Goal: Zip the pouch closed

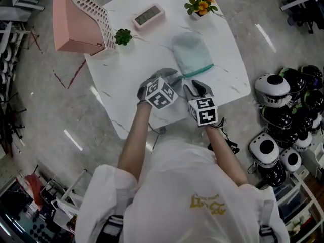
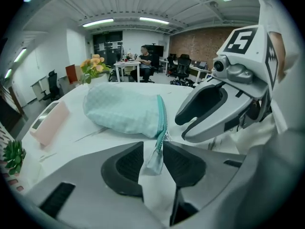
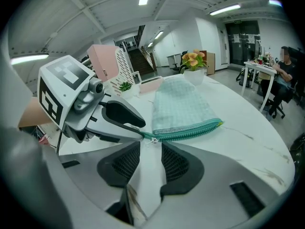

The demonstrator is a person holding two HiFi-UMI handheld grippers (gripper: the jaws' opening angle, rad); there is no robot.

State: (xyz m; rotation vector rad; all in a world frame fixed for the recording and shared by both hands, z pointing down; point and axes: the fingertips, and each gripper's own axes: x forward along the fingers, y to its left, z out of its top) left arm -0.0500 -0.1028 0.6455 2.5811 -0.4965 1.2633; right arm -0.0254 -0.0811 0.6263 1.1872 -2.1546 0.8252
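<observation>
A mint-green fabric pouch (image 1: 192,54) (image 2: 124,111) (image 3: 183,106) lies flat on the white table (image 1: 152,44), its teal zip along the near edge. My left gripper (image 1: 178,79) (image 2: 152,149) (image 3: 138,131) is shut on the fabric tab (image 2: 155,159) at the zip's end. The small metal zip pull (image 3: 151,140) sits at that same end, just ahead of my right gripper (image 1: 195,84) (image 3: 150,149) (image 2: 183,129). Its jaws stand open with nothing between the pads. Both grippers point downward, side by side at the pouch's near corner.
At the table's far left stands a pink file rack (image 1: 81,19), with a small green plant (image 1: 122,36) beside it. A pink-and-white clock (image 1: 148,15) and a flower pot (image 1: 200,4) sit behind the pouch. Black-and-white round devices (image 1: 278,90) crowd the floor on the right.
</observation>
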